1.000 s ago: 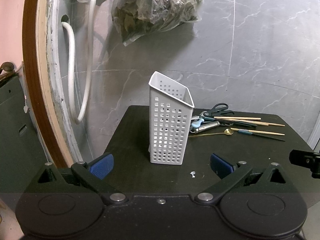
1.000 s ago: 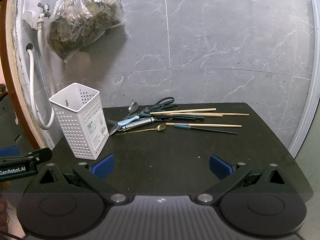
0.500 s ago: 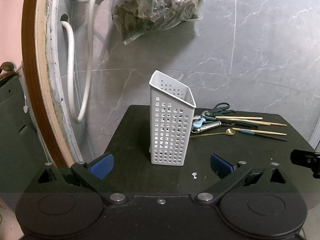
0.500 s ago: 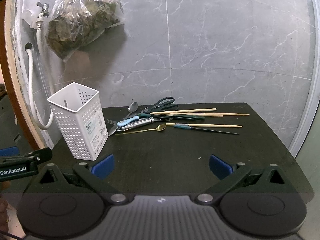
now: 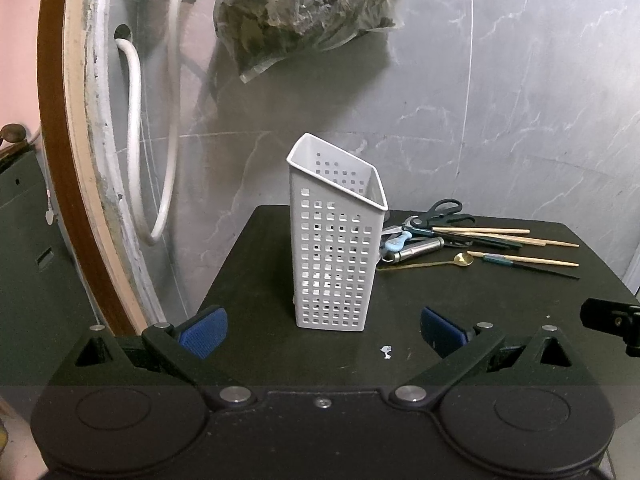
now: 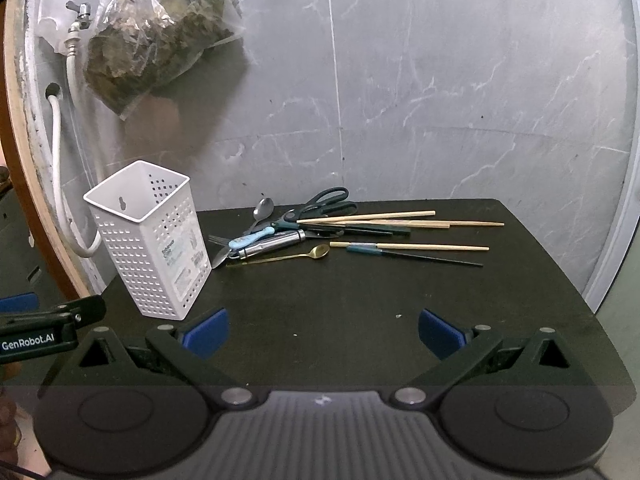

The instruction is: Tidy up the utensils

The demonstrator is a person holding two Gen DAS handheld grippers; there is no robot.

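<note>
One white perforated caddy (image 6: 150, 240), upright, w/ nothing inside.

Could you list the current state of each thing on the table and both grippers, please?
White basket: upright, empty.
Scissors: closed, lying flat.
Gold spoon: lying flat.
Chopsticks: loose on table.
Left gripper: open, empty.
Right gripper: open, empty.
</note>
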